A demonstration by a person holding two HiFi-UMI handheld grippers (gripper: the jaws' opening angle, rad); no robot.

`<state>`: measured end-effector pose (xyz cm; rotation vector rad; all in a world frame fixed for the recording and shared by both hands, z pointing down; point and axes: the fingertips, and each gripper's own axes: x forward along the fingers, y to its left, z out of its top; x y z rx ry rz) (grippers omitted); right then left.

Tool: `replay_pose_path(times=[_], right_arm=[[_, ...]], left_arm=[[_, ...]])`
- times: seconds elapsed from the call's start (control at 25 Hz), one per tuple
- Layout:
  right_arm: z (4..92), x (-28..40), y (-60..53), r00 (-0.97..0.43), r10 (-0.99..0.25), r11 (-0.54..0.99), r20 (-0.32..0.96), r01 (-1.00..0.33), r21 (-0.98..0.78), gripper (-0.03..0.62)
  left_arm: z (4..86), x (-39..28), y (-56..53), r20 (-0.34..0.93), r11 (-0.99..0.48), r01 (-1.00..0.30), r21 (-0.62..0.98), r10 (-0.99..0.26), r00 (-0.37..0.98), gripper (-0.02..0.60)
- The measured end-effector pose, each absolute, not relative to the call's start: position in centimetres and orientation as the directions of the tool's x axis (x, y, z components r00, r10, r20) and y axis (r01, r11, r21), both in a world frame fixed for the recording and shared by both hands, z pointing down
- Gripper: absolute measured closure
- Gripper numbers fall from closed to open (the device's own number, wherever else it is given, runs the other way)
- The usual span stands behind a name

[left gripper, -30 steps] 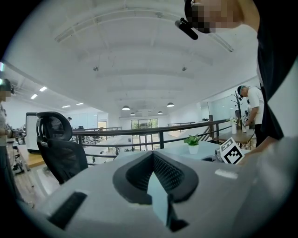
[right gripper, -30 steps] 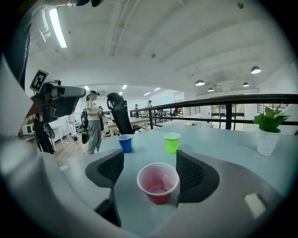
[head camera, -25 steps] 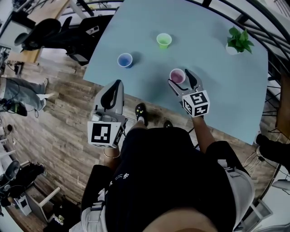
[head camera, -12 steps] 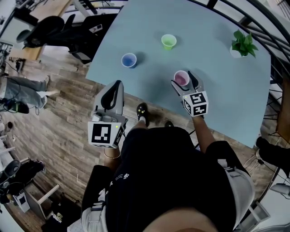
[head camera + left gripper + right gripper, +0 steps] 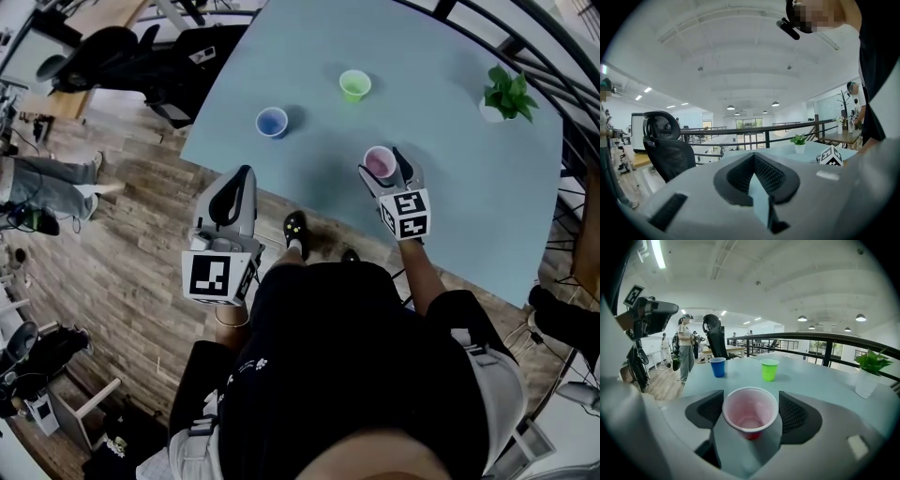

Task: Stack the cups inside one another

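A potted plant (image 5: 507, 92) stands on the table (image 5: 441, 56), an office chair (image 5: 98, 52) nearby.

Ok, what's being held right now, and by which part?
The right tongs clasp the pink plastic cup by opposite sides of its upper wall, near the rim. The left tongs are shut on nothing.

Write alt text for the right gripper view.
A red cup stands between the hand-held gripper's jaws, which closely flank its rim. Beyond it on the pale blue table stand a blue cup, a green cup and a potted plant.
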<state>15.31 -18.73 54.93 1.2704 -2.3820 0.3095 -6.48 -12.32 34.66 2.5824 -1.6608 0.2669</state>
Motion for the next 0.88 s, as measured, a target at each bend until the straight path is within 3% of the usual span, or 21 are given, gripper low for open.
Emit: replay_pose_path(times=[0.88], right_arm=[[50.3,13.6,-18.2,-0.514,-0.762,0.558,0.394,-0.83,-0.005,0.238]], left_arm=[[34.9,-7.7,-13.0,0.141,-0.451,-0.893,-0.009,-0.884,0.445,0.589]])
